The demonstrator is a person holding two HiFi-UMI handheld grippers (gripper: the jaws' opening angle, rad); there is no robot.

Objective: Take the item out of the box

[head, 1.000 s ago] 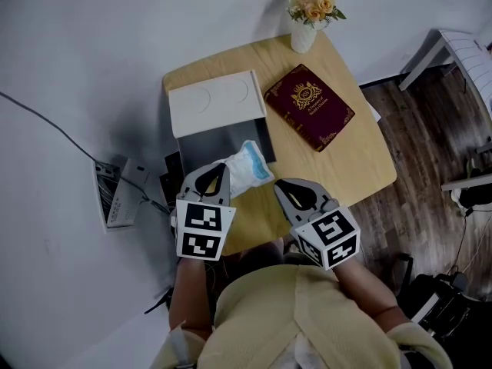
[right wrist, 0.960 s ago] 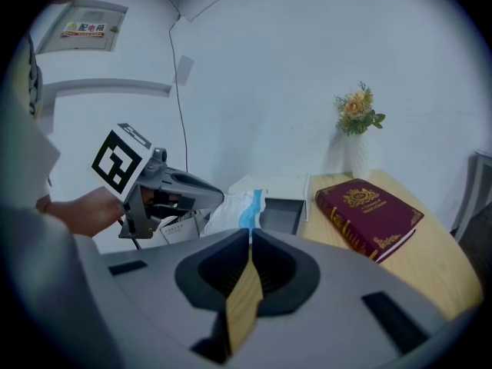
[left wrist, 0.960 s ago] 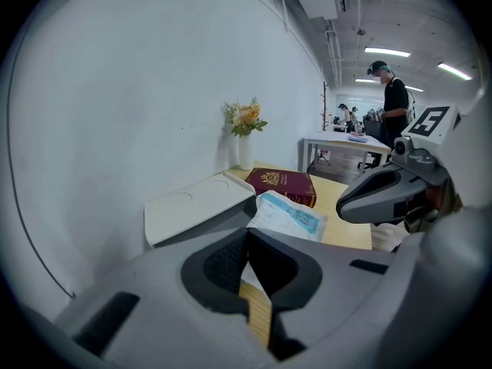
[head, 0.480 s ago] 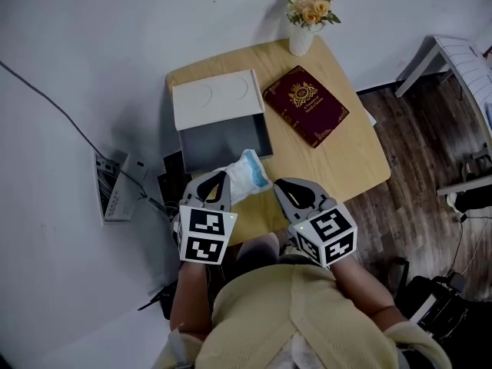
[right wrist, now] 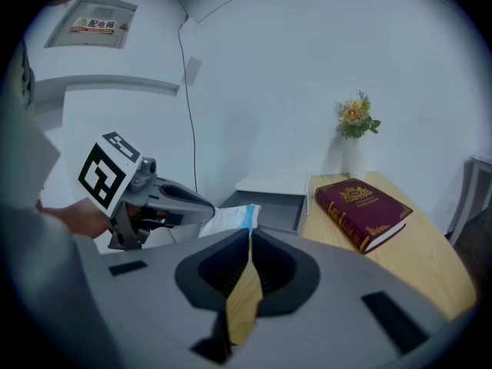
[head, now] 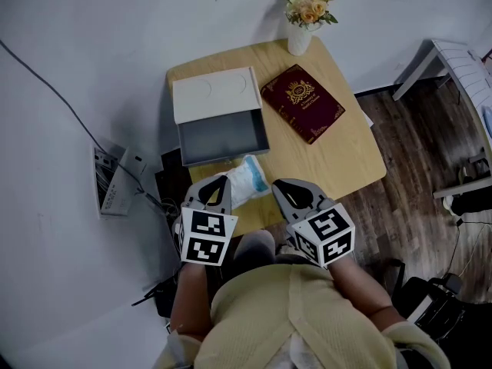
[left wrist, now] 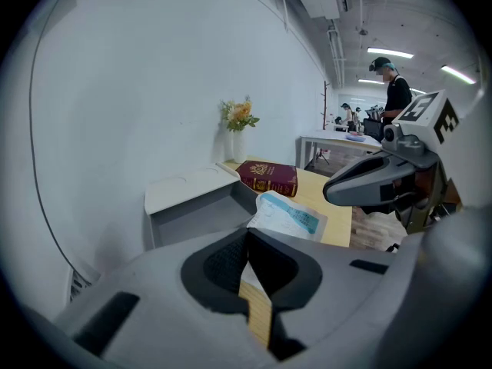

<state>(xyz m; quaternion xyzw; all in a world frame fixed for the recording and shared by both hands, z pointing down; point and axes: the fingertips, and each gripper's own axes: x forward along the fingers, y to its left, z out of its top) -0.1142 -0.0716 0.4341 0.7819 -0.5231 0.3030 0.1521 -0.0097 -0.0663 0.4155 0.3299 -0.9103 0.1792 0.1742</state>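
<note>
The grey box lies open on the small wooden table, its white lid folded back behind it. My left gripper is shut on a corner of a white and blue packet, held just in front of the box's near edge. In the left gripper view the packet sticks out past the closed jaws toward the box. My right gripper hovers beside it on the right, shut with nothing in it. The right gripper view shows the packet under the left gripper.
A dark red book lies to the right of the box. A white vase of flowers stands at the table's far edge. On the floor lie a power strip at the left and a white bench at the right.
The left gripper has drawn the packet back from over the box's front edge to a spot in front of the box. The right gripper has kept its place beside it.
</note>
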